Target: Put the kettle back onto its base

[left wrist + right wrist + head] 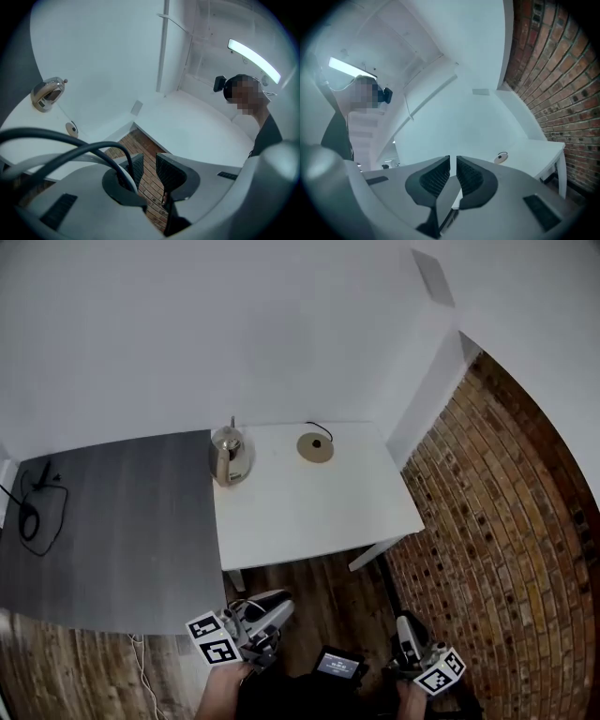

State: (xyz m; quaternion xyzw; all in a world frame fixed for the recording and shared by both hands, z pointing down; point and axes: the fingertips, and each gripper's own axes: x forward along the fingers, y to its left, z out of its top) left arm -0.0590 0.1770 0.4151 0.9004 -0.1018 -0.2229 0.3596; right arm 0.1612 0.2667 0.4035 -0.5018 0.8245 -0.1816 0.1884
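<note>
The steel kettle (229,454) stands upright at the back left corner of the white table (309,512). Its round base (316,447) lies a little to the kettle's right, apart from it, with a black cord behind. Both grippers are low in the head view, well short of the table. My left gripper (272,610) has its jaws a narrow gap apart with nothing between them. The left gripper view shows the kettle (47,93) and base (71,127) far off at the left. My right gripper (405,634) is shut and empty, and its view shows the base (501,157) on the table.
A red brick wall (506,521) runs along the right of the table. A dark grey panel (112,521) with a black cable (33,507) lies left of the table. The floor (300,582) is wood. A small screen device (337,665) hangs at the person's front.
</note>
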